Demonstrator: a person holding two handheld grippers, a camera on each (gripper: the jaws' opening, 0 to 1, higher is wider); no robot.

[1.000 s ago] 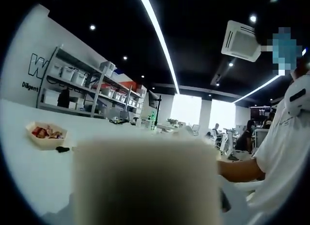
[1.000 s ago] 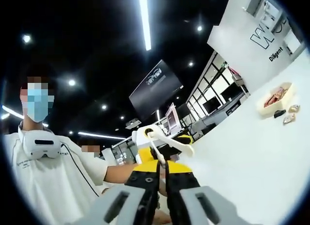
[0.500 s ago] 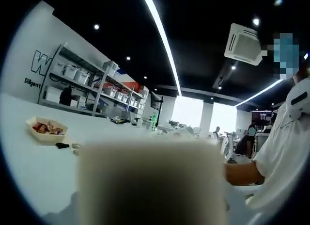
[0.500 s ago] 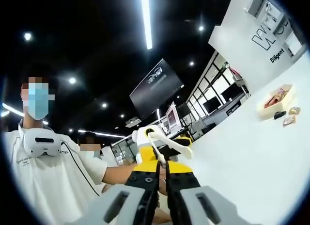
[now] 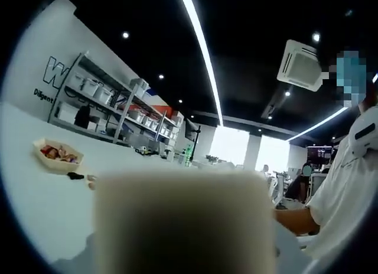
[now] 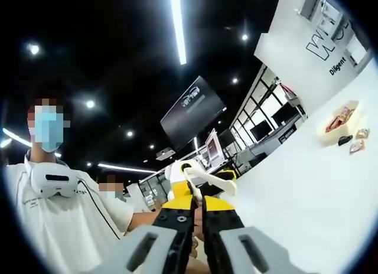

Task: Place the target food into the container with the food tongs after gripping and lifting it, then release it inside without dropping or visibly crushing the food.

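Tongs (image 6: 198,179) sit clamped in my right gripper (image 6: 196,210), jaws pinched narrow on the handle, arms pointing up and away. Food lies loose beside the tray (image 6: 339,120) on the white table (image 6: 295,191), well off to that gripper's right. My left gripper (image 5: 183,227) grips a blurred pale block (image 5: 183,203); I cannot identify it.

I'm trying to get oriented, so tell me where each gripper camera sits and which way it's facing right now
Left gripper view: rides the left gripper, aimed low across the white table toward shelving; a blurred pale block covers its jaws; a sleeve at right.
Right gripper view: rides the right gripper, tilted up at the ceiling; jaws pinch white food tongs.
Shared: the food container.
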